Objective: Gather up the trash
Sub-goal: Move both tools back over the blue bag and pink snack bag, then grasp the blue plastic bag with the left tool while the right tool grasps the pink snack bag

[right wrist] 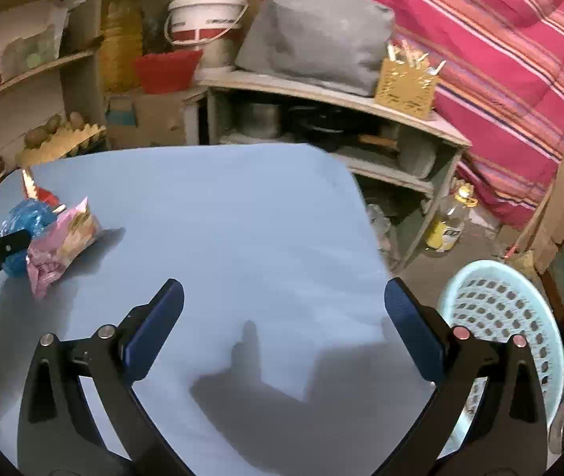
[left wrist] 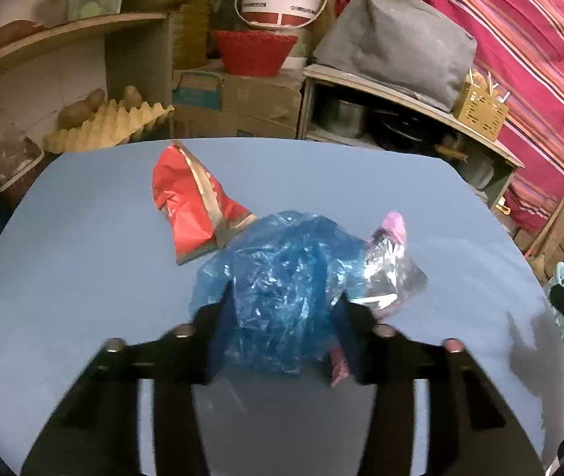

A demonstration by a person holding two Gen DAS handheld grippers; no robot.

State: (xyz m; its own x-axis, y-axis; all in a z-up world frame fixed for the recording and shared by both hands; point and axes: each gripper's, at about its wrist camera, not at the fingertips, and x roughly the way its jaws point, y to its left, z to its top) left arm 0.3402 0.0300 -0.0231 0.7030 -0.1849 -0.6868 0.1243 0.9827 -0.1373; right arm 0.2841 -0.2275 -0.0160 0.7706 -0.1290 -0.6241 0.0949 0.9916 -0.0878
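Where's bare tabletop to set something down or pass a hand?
Free: the wide stretch of the table ahead of the open right gripper, up to its far edge. Crowded: the left side, where the left gripper grips the blue bag beside the red wrapper and pink wrapper.

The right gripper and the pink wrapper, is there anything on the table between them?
No. In the right wrist view, only bare blue table lies between the open right gripper and the pink wrapper.
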